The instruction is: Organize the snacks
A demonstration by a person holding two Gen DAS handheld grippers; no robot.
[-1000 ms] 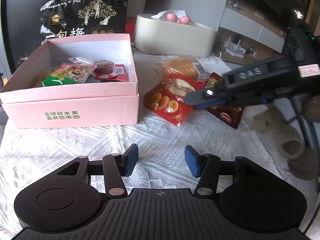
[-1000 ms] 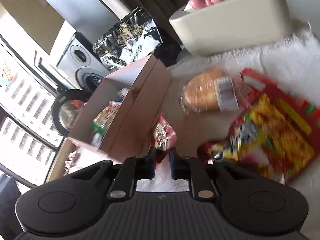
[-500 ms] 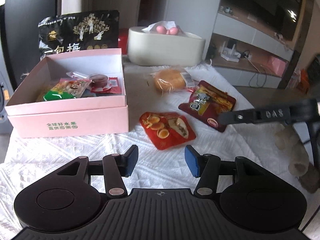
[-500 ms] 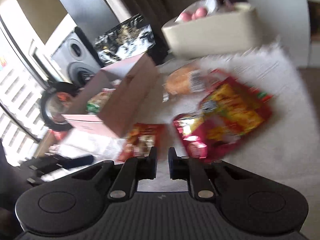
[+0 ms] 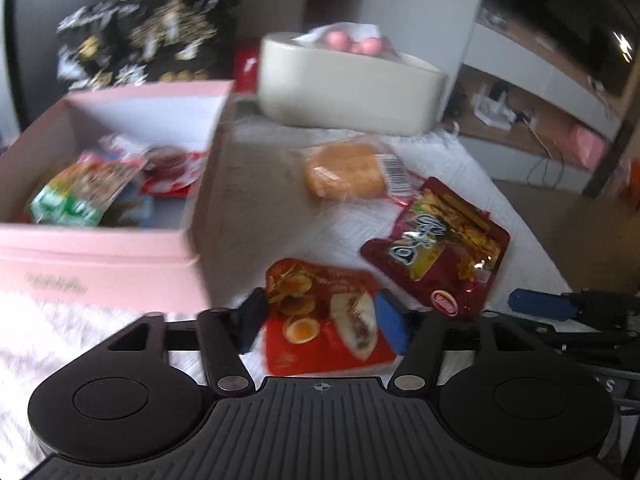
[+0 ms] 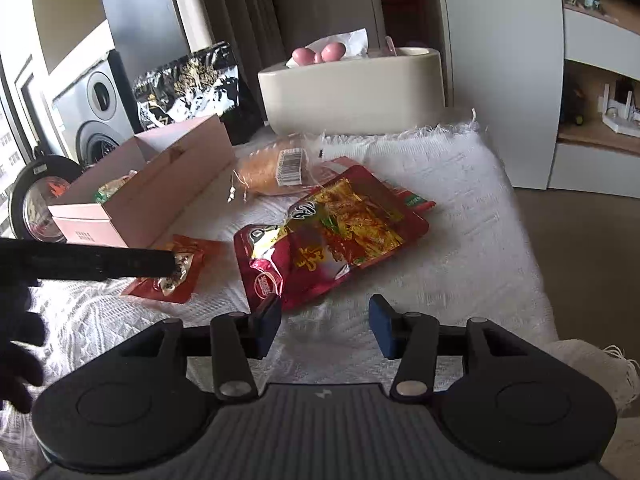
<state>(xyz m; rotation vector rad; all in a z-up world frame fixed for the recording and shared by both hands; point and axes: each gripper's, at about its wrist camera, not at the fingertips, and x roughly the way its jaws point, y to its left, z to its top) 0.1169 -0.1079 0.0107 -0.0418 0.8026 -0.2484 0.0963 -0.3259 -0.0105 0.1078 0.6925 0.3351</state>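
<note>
A pink box [image 5: 100,256] holding several snacks stands at the left of the white cloth. A small red snack packet [image 5: 324,320] lies beside it, between the open fingers of my left gripper [image 5: 320,320], which hangs just over it. A dark red snack bag [image 5: 440,244] and a wrapped bun [image 5: 344,174] lie further right. In the right wrist view my right gripper [image 6: 322,326] is open and empty, just in front of the dark red bag [image 6: 332,228]. The left gripper's finger [image 6: 120,264] reaches over the small red packet [image 6: 176,276] there.
A cream oval container [image 5: 348,88] with pink balls stands at the back. A black printed bag [image 5: 148,40] leans behind the box. The table's right edge drops to the floor [image 6: 580,260]. A washing machine [image 6: 96,116] is at the left.
My left gripper has moved forward and down over the small red packet. My right gripper has let the packet go, pulled back to the right and opened.
</note>
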